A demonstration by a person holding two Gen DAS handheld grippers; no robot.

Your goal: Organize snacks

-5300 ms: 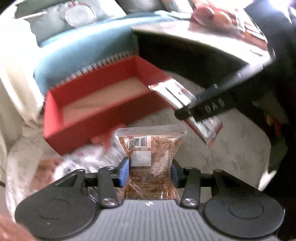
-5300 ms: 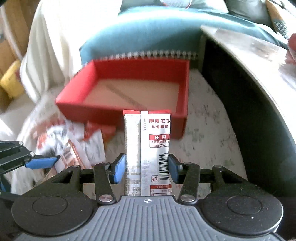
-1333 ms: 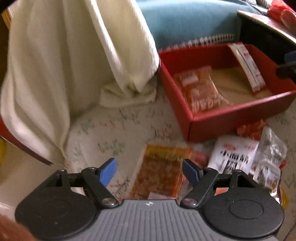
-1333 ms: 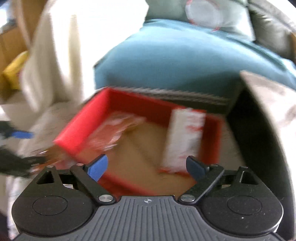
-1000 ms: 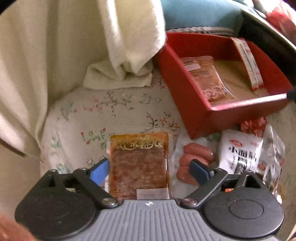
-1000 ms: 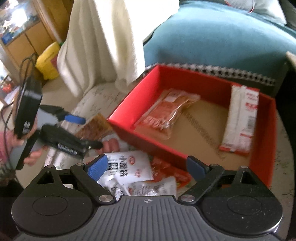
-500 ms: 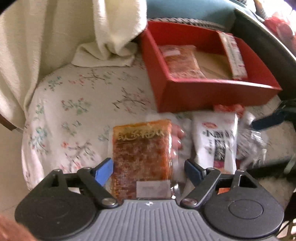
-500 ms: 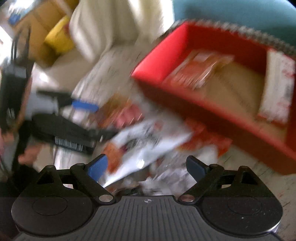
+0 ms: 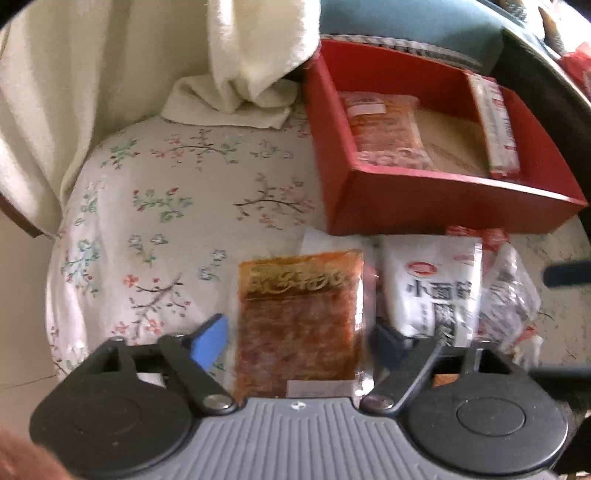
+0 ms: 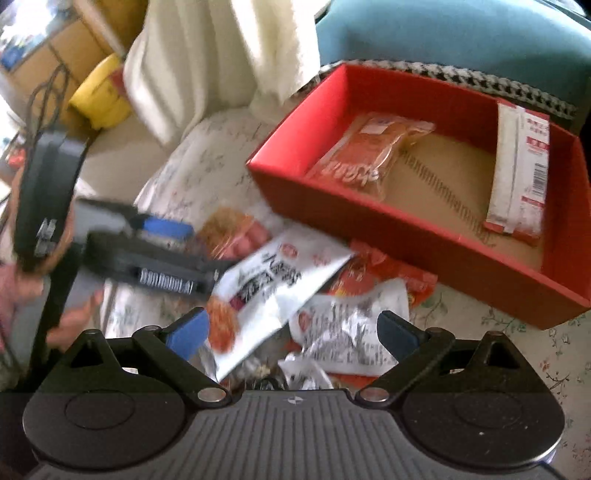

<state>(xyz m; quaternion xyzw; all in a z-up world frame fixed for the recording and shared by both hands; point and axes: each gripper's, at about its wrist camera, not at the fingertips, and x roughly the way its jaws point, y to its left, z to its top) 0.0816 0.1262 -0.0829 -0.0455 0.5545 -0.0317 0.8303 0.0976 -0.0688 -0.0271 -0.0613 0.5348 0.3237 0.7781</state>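
Observation:
A red box (image 9: 436, 206) (image 10: 436, 254) sits on a floral cloth and holds an orange snack pack (image 9: 388, 129) (image 10: 365, 155) and a white-red stick pack (image 9: 495, 122) (image 10: 521, 166). My left gripper (image 9: 299, 336) is open, its jaws either side of a flat orange-brown spicy snack pack (image 9: 299, 317) lying on the cloth. My right gripper (image 10: 291, 328) is open above a pile of loose packs: a white noodle-snack pack (image 10: 273, 291) (image 9: 432, 291) and a crinkled silver pack (image 10: 351, 332). The left gripper also shows in the right wrist view (image 10: 162, 251).
A cream towel (image 9: 236, 62) hangs at the back left. A teal cushion (image 10: 461, 33) lies behind the box. A dark table edge (image 9: 546, 85) runs along the right. A sausage pack (image 10: 240, 236) lies partly under the pile.
My left gripper has narrowed around the orange-brown pack and moved closer to it. My right gripper has swung from over the box down to the loose pile.

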